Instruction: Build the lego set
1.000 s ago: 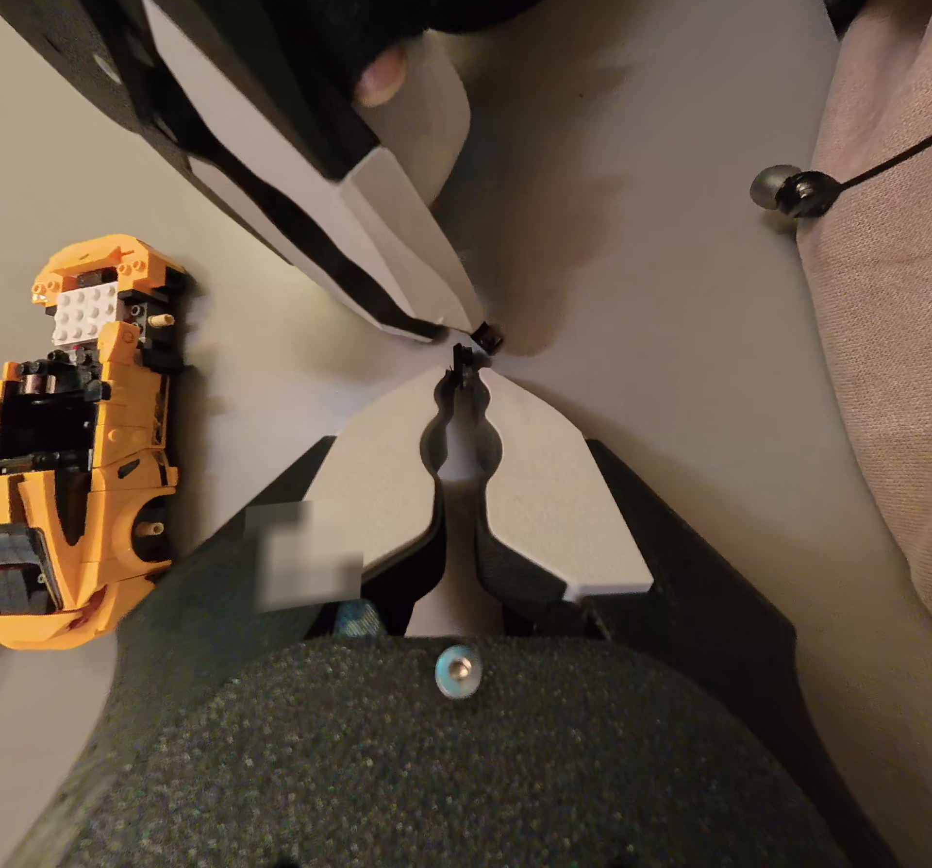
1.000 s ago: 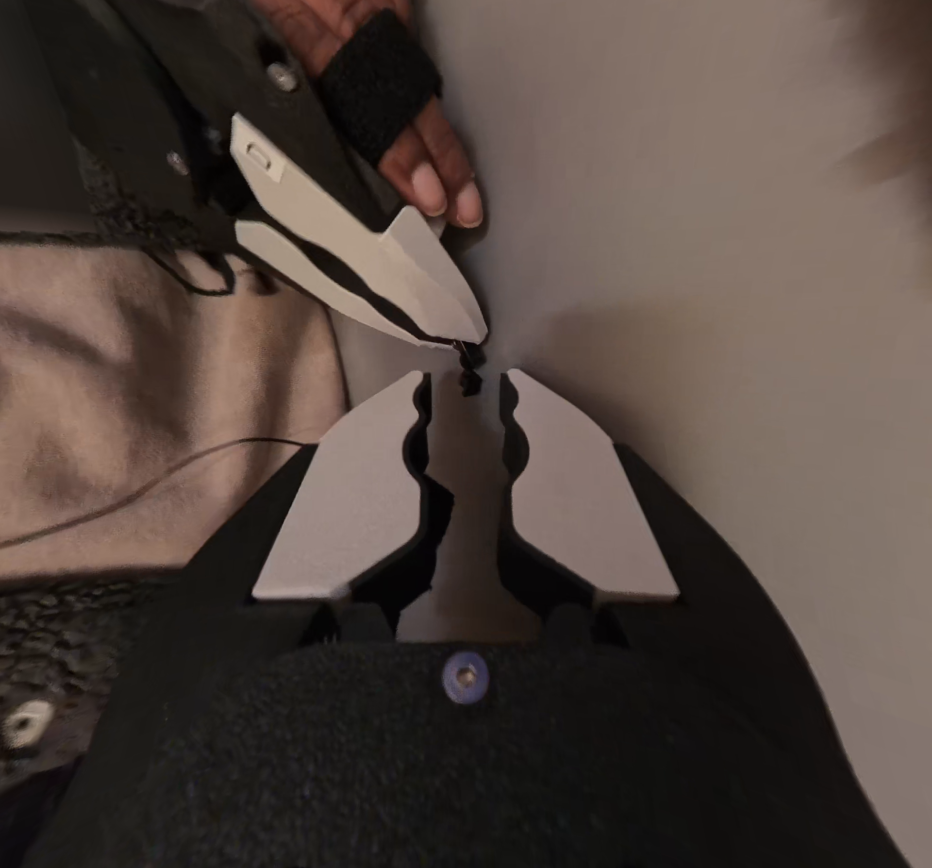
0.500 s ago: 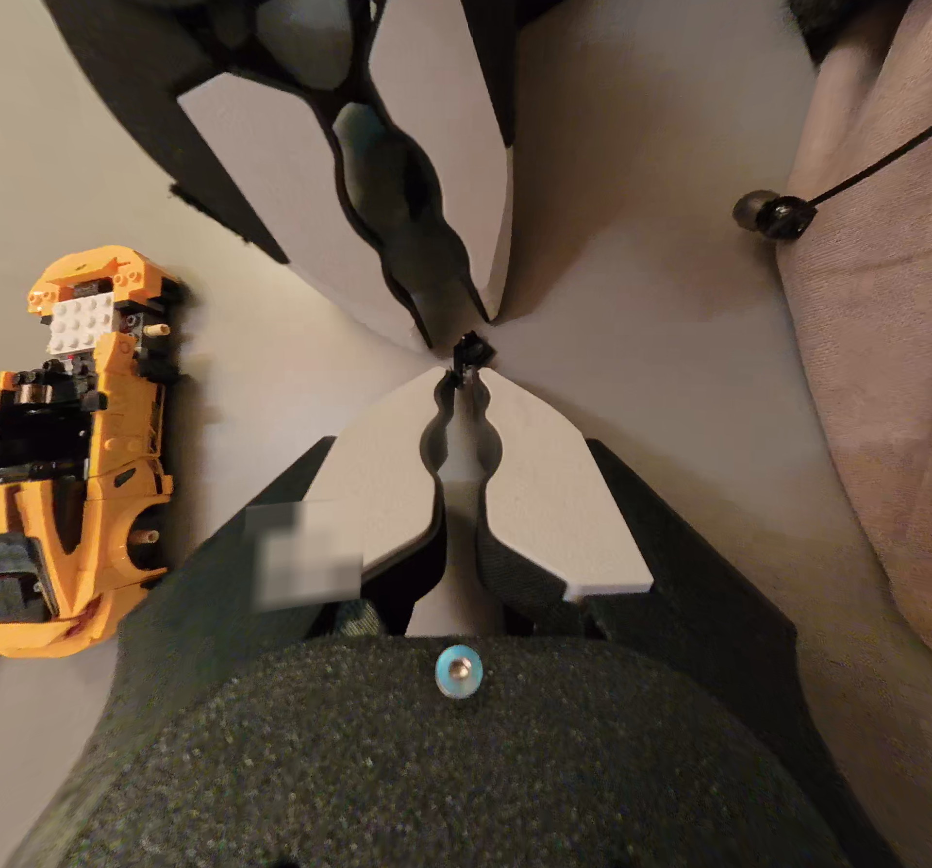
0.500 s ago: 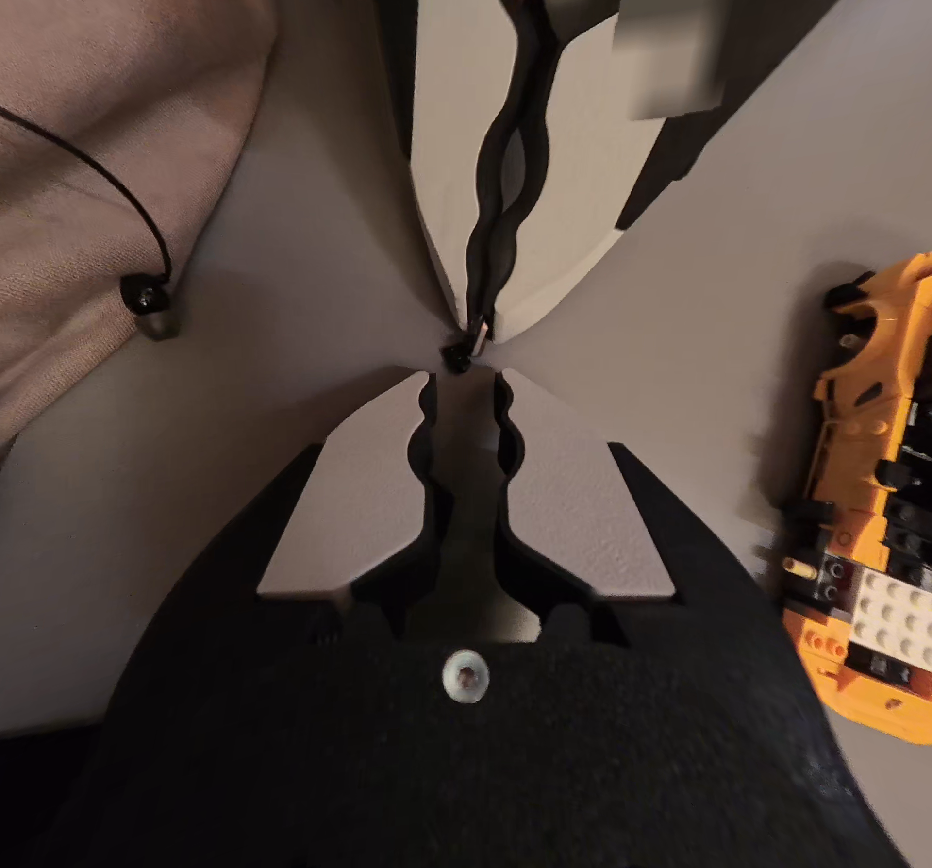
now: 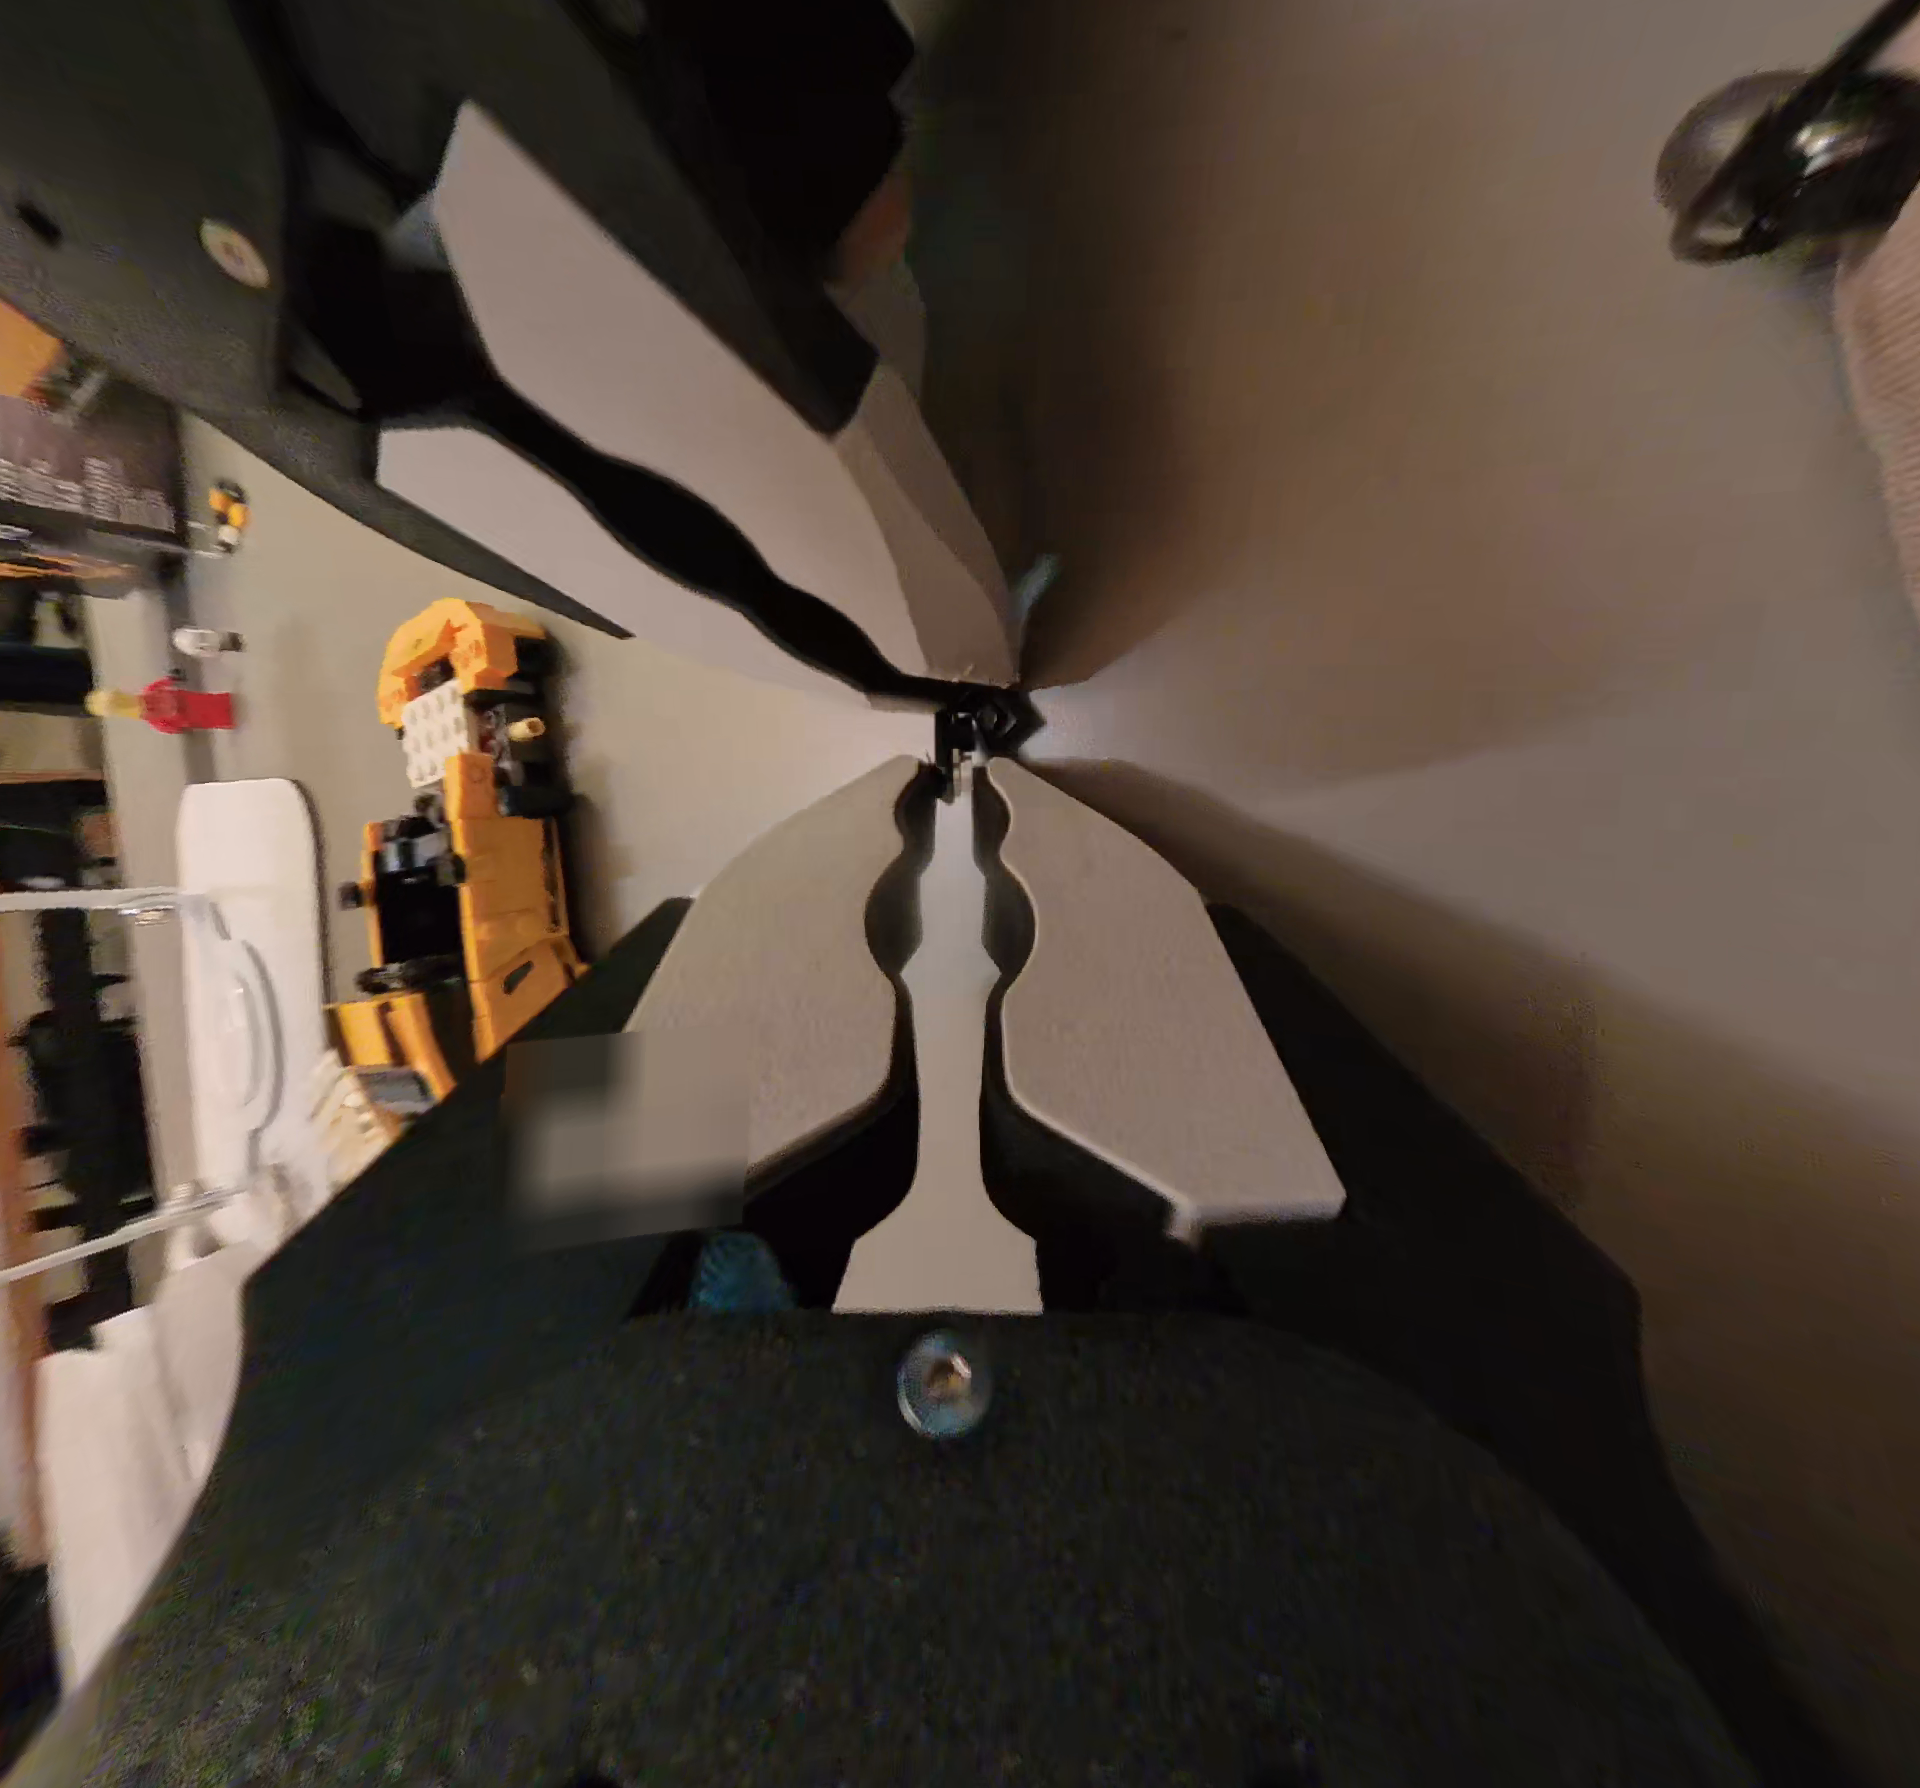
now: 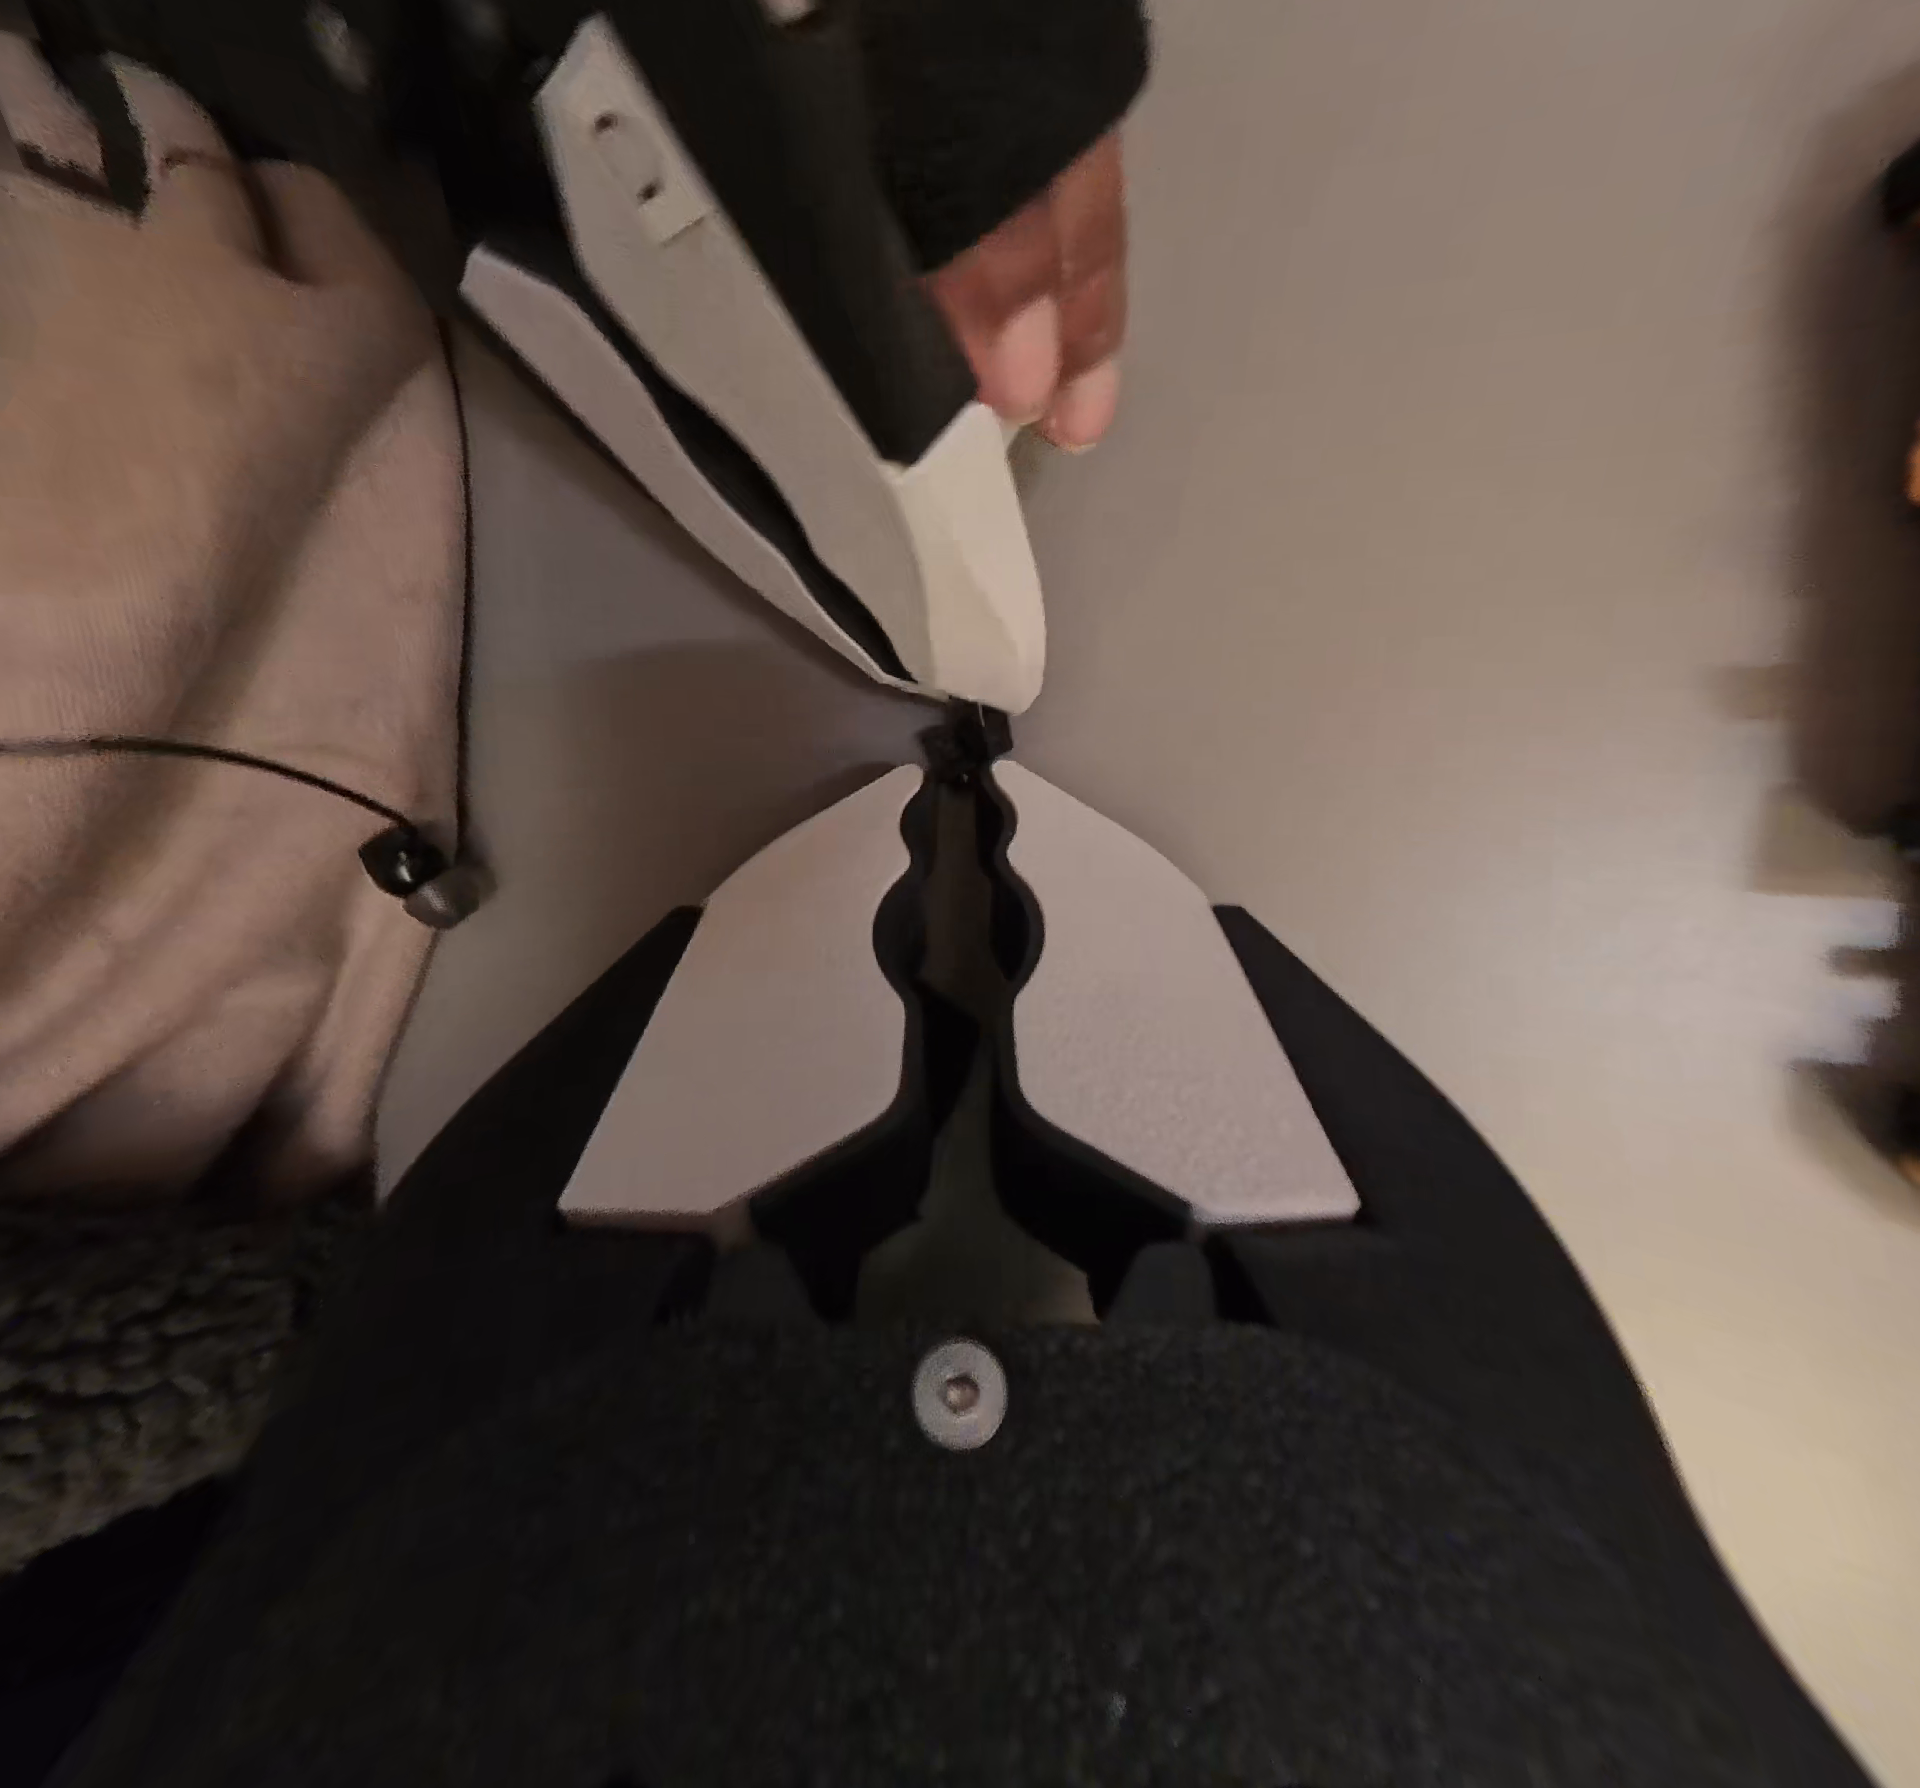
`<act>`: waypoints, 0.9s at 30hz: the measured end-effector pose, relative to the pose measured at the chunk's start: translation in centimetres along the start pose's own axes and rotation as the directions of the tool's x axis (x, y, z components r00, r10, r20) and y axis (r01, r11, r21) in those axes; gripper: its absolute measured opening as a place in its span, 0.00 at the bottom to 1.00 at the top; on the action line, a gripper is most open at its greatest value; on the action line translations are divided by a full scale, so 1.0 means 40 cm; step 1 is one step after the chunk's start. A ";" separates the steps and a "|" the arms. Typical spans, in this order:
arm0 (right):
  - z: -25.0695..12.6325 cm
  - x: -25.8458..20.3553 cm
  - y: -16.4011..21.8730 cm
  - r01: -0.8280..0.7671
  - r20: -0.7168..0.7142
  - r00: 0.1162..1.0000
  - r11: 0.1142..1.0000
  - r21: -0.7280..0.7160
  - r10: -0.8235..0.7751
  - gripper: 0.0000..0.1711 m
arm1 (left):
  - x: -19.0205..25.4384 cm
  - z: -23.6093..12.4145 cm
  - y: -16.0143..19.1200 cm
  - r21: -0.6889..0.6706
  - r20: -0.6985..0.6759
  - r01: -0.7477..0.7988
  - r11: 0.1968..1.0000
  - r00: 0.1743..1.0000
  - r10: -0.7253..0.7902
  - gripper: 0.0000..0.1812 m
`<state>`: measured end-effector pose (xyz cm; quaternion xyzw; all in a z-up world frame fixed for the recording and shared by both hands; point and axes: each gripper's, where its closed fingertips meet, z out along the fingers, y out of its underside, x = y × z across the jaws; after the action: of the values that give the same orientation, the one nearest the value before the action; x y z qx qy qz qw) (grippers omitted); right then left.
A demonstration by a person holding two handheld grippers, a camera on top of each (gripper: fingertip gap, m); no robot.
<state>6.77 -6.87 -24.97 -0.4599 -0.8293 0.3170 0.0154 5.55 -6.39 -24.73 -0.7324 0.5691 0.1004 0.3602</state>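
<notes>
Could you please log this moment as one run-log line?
left gripper: shut on small black lego piece | right gripper: shut on same piece | orange lego car: untouched

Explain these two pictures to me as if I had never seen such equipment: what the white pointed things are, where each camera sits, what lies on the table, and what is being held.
No robot here: a person holds a pair of handheld tongs in each hand, each with two white pointed fingers and a camera looking along them. In the left wrist view, the left tongs rise from the bottom edge and the other pair enters from above. The right wrist view shows the right tongs the same way, with the person's hand on the far pair. Both pairs are shut, tip to tip, on a tiny black lego piece; its exact shape is too small to tell. On the pale grey table lies a half-built orange and black lego car.
</notes>
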 end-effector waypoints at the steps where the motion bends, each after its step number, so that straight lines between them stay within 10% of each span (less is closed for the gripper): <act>1: 0.000 0.000 0.000 -0.045 0.000 0.999 0.999 0.004 0.045 0.04 | -0.002 0.001 0.000 -0.014 0.022 -0.026 1.000 0.999 0.026 0.03; 27: -0.005 -0.032 0.013 -0.408 0.079 0.912 0.911 0.058 0.403 0.04 | 0.020 -0.002 -0.033 0.075 0.077 -0.102 0.992 0.992 0.097 0.04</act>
<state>7.98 -7.57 -24.75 -0.6106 -0.7035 0.3585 -0.0611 7.00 -6.92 -24.58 -0.6841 0.5949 0.1223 0.4040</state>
